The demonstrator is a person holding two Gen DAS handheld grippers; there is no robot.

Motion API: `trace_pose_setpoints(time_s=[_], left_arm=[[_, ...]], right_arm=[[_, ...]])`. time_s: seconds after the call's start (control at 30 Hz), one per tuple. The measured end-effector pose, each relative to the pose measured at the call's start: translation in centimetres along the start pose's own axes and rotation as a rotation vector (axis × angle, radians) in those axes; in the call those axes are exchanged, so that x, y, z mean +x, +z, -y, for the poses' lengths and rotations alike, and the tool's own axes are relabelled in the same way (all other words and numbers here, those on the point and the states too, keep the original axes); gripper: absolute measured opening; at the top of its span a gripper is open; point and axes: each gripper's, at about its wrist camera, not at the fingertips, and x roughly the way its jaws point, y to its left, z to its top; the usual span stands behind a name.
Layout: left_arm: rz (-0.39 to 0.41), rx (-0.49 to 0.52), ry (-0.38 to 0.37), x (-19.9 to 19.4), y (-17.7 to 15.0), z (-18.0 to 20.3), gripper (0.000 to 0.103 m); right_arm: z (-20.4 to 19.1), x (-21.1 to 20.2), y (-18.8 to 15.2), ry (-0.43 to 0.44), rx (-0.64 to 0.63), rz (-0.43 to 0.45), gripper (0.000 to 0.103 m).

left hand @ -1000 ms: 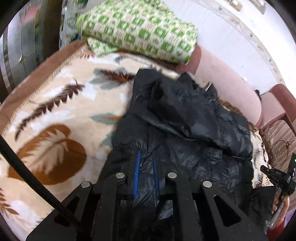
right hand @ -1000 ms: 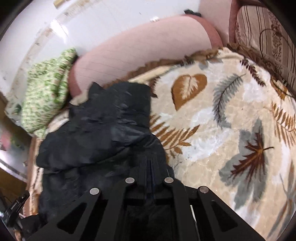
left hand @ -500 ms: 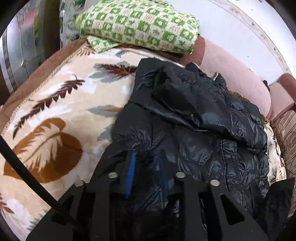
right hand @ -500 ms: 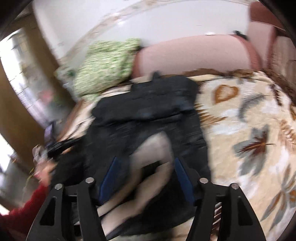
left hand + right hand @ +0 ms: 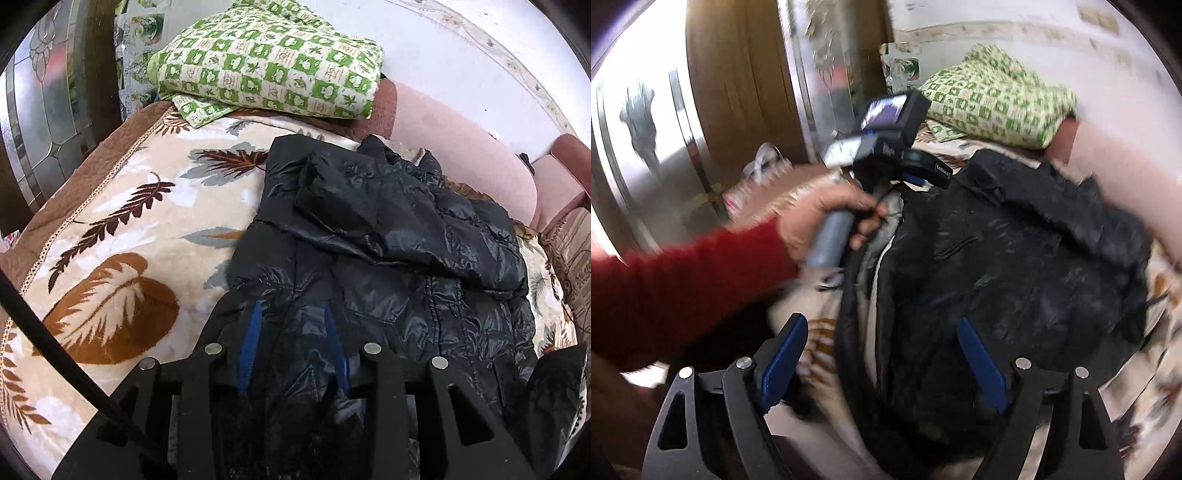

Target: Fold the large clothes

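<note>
Step in hand: the person is folding the black puffer jacket, which is lying on the leaf-print blanket covering the sofa; the lower hem appears to be the part being worked.
Left gripper: its jaws are standing partly apart with jacket fabric bunched between the blue pads; whether they are actually pinching that fabric cannot be told.
Right gripper: its jaws are spread wide and holding nothing; the view is motion-blurred.
Jacket relative to the jaws: in the right wrist view the jacket's near edge is lying between and just ahead of the spread jaws, with pale lining showing along its left side.
Left hand: it is gripping the left gripper's handle at the jacket's left edge.
Next move, judged: the right jaws are needing to come down onto the near hem and close, so both grippers can carry the hem toward the collar.
Surroundings: a green checked folded cloth is resting on the sofa arm, well apart from the jacket.
</note>
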Motion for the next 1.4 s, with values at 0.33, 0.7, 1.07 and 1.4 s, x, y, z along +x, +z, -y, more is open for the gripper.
trace_pose_setpoints(time_s=[0.33, 0.7, 1.07, 1.4], left_arm=[[0.089, 0.123, -0.199, -7.9, -0.4, -2.6, 0.064], [-0.024, 0.340, -0.439, -5.0, -2.0, -4.0, 0.078], [-0.190, 0.542, -0.757, -1.2, -1.1, 3.0, 0.078], [-0.459, 0.657, -0.768, 3.4, -6.4, 7.8, 0.078]], right_arm=[[3.6, 1.2, 0.6, -0.032, 0.089, -0.084, 0.010], [7.5, 0.3, 0.3, 0.087, 0.280, -0.101, 0.010], [11.3, -2.5, -2.5, 0.128, 0.463, -0.088, 0.006], [13.3, -2.3, -3.7, 0.098, 0.576, -0.052, 0.013]])
